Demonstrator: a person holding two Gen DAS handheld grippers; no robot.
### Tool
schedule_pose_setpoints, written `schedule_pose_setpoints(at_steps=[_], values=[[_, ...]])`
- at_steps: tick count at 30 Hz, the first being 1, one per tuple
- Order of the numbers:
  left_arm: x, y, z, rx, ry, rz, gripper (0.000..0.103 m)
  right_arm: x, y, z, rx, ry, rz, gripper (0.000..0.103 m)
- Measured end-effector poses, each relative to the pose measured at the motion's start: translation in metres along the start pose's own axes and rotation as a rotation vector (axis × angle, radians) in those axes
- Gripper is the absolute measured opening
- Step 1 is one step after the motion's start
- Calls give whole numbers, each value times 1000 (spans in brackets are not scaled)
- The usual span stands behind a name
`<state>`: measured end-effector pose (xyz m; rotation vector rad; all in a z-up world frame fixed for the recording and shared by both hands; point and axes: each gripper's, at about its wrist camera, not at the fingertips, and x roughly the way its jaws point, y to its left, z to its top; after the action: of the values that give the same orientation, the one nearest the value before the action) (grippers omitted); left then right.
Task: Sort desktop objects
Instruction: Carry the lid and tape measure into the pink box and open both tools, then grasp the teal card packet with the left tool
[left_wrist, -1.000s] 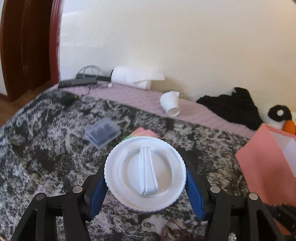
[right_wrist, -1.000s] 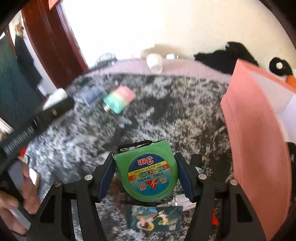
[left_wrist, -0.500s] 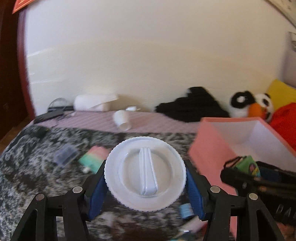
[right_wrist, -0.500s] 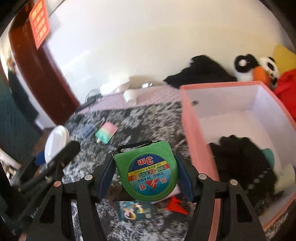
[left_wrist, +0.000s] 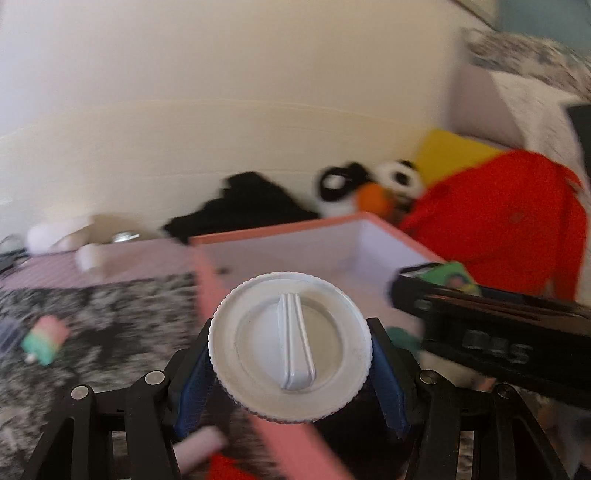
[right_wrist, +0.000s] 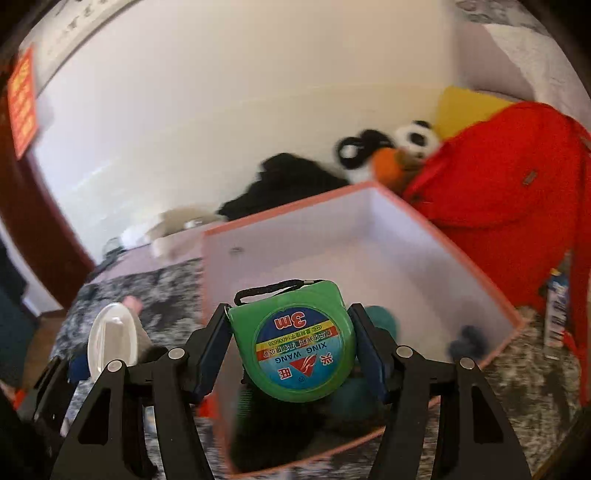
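Note:
My left gripper (left_wrist: 290, 363) is shut on a round white ribbed lid (left_wrist: 290, 347) and holds it above the near left wall of the pink box (left_wrist: 280, 230). My right gripper (right_wrist: 293, 350) is shut on a green 3 m tape measure (right_wrist: 293, 343) and holds it over the inside of the pink box (right_wrist: 480, 269). The box is white inside and holds dark and teal items (right_wrist: 384, 321) at its near end. The right gripper shows side-on in the left wrist view (left_wrist: 480, 325), and the white lid shows edge-on in the right wrist view (right_wrist: 112, 341).
A green and pink eraser (left_wrist: 44, 339) lies on the black and white blanket (left_wrist: 110, 314) left of the box. A red bag (right_wrist: 509, 173), a penguin plush (right_wrist: 402, 147) and black cloth (right_wrist: 291, 184) lie behind the box. A white cup (left_wrist: 86, 258) lies at the back left.
Both grippers swung right with their loads. The box moved from the right edge to under the grippers; the tape measure is now over its inside and the lid over its left wall.

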<state>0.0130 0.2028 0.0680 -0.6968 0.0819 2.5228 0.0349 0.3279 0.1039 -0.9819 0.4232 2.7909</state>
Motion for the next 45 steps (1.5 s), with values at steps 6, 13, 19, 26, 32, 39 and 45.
schedule_pose_setpoints(at_steps=[6, 13, 19, 26, 32, 39, 45], values=[[28, -47, -12, 72, 57, -44, 64, -8, -42, 0, 32, -1, -58, 68], [34, -61, -19, 111, 54, 32, 102, -10, -60, 5, 36, -13, -133, 90], [20, -61, -17, 118, 7, 109, 102, -12, -56, 7, 45, -20, -129, 90], [1, -23, -13, 47, -19, 179, 102, -16, -35, 10, 38, -43, -97, 90], [-23, 41, -15, -54, -21, 286, 102, -18, 5, 8, -31, -44, -40, 90], [-45, 119, -37, -154, -10, 418, 102, -15, 69, -2, -159, -27, 13, 90], [-29, 130, -86, -84, 103, 413, 102, -14, 109, -15, -238, -13, 23, 90]])
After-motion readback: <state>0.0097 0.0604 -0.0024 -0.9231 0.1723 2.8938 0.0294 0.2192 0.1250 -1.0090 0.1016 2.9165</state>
